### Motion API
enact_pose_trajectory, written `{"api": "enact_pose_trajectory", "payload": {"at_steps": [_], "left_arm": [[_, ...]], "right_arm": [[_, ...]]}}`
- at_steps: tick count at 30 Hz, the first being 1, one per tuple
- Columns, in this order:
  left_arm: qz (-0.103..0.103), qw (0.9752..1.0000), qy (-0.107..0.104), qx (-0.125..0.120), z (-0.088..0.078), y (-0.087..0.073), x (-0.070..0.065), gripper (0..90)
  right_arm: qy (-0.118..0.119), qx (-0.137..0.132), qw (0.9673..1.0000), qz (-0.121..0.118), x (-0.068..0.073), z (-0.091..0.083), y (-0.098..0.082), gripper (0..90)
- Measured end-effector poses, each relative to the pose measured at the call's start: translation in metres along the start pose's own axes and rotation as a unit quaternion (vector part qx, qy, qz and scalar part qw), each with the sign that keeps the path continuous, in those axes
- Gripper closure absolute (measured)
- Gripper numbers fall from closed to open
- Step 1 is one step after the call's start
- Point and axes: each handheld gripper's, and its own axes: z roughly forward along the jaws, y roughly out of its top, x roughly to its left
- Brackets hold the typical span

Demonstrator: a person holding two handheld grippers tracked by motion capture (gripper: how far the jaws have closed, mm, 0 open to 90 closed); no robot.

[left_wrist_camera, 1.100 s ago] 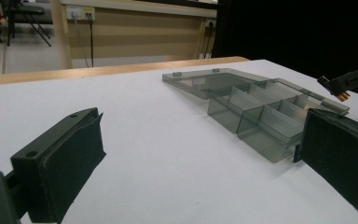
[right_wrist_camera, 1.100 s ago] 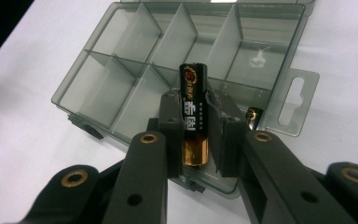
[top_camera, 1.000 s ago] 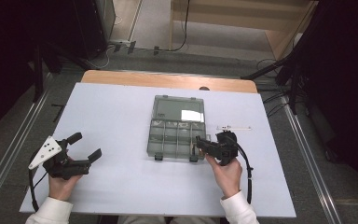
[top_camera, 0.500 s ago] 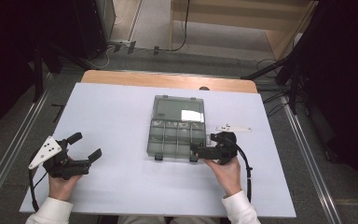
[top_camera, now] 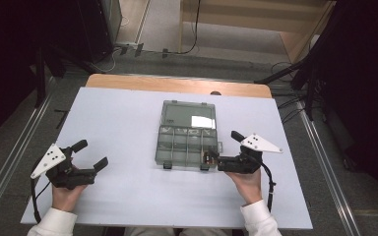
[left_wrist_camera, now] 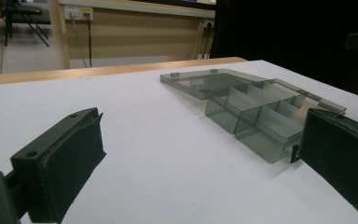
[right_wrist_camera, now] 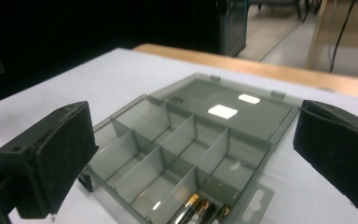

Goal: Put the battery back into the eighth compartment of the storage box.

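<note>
A clear grey compartment box [top_camera: 176, 147] lies open mid-table, its lid [top_camera: 189, 114] flat on the far side. A few batteries [right_wrist_camera: 198, 211] lie in its near right compartment [top_camera: 207, 158]. My right gripper [top_camera: 225, 146] sits at the box's near right corner and points left over that compartment. It is open, its jaws have just opened wide, and nothing is between them [right_wrist_camera: 196, 126]. My left gripper [top_camera: 92, 153] rests on the table's left side, apart from the box. It is open and empty [left_wrist_camera: 200, 135], with the box [left_wrist_camera: 256, 112] ahead of it to the right.
The white tabletop [top_camera: 128, 113] has a wooden strip [top_camera: 177, 84] along its far edge. Metal rails [top_camera: 15, 152] run down both sides on the floor. Cables and dark stands [top_camera: 305, 78] lie beyond the table.
My right gripper's jaws went from shut to wide open, and the hand drew slightly right and up from the box's corner. The left hand stayed still.
</note>
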Motion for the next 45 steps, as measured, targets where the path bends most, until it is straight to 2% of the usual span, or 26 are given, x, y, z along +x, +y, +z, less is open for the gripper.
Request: {"api": "enact_pose_trajectory", "payload": {"at_steps": [3,5,11,14,31,45], "left_arm": [[-0.001,1.0000,0.000,-0.001,0.000,0.000,0.000,0.0],[-0.001,1.0000,0.000,-0.001,0.000,0.000,0.000,0.0],[-0.002,1.0000,0.001,-0.003,0.001,0.000,0.001,0.0],[-0.003,1.0000,0.001,-0.004,0.001,0.000,0.001,0.0],[-0.003,1.0000,0.003,-0.004,0.001,0.000,0.002,0.0],[-0.003,1.0000,0.003,-0.006,0.001,0.000,0.002,0.0]], "right_arm": [[-0.013,-0.017,0.9997,-0.006,-0.003,-0.005,-0.003,0.0],[-0.031,-0.023,0.9992,-0.009,-0.006,-0.008,-0.005,0.0],[-0.048,-0.045,0.9978,0.005,-0.020,-0.018,-0.010,0.0],[-0.054,-0.046,0.9973,0.014,-0.026,-0.021,-0.013,0.0],[-0.065,-0.049,0.9967,0.003,-0.045,-0.053,-0.030,0.2],[-0.075,-0.045,0.9962,0.000,-0.053,-0.073,-0.044,0.3]]}}
